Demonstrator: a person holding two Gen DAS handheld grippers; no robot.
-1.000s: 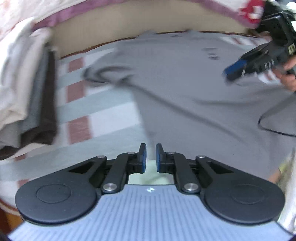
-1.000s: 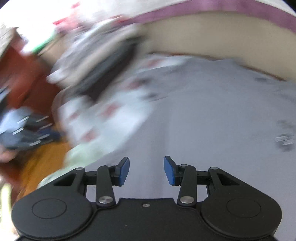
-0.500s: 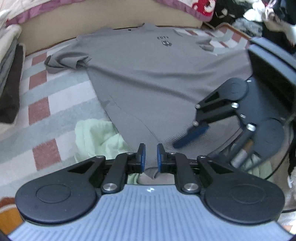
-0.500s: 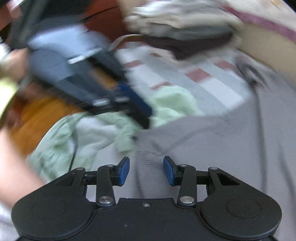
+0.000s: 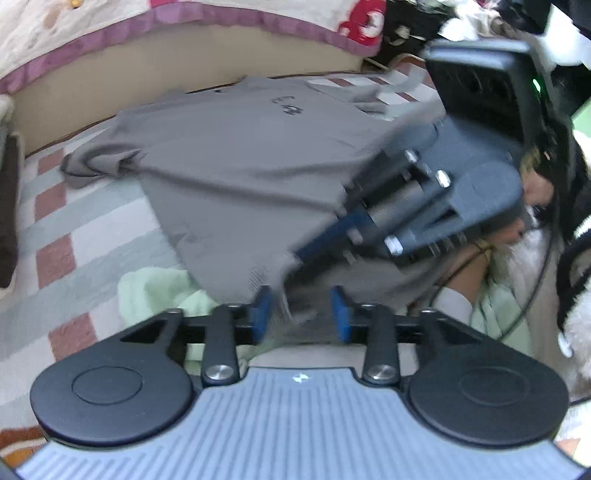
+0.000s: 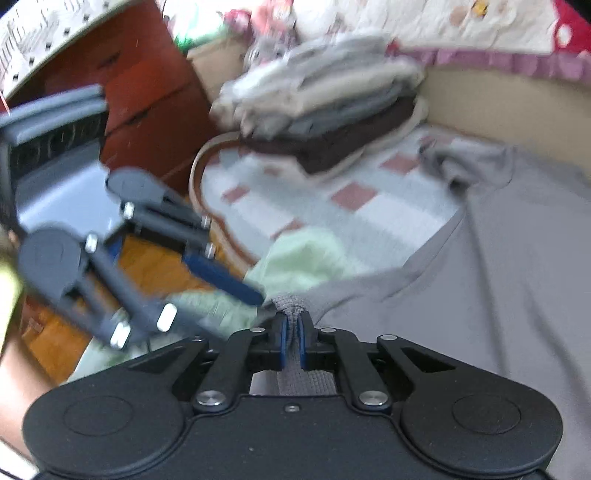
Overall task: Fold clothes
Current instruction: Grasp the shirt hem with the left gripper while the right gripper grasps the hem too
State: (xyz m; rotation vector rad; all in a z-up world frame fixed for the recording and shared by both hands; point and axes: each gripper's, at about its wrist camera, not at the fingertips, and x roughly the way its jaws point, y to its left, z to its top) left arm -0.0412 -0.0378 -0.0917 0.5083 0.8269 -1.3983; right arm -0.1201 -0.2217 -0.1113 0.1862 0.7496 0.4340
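The shirt [image 5: 240, 155] is plain grey with a small dark print near its collar. The mat [image 5: 55, 236] under it is checked in white, pale grey-green and brick red. A cloth [image 6: 295, 258] is pale mint green. The stack [image 6: 321, 114] runs cream and grey over dark brown. Both grippers are black with blue pads [image 5: 263, 310]. The blanket [image 5: 110, 26] is cream with a mauve border.

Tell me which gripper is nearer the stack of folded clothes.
Left. The left gripper reaches in on the side where the stack of folded clothes sits, jaws opening. The right gripper is farther over, shut on the grey T-shirt hem.
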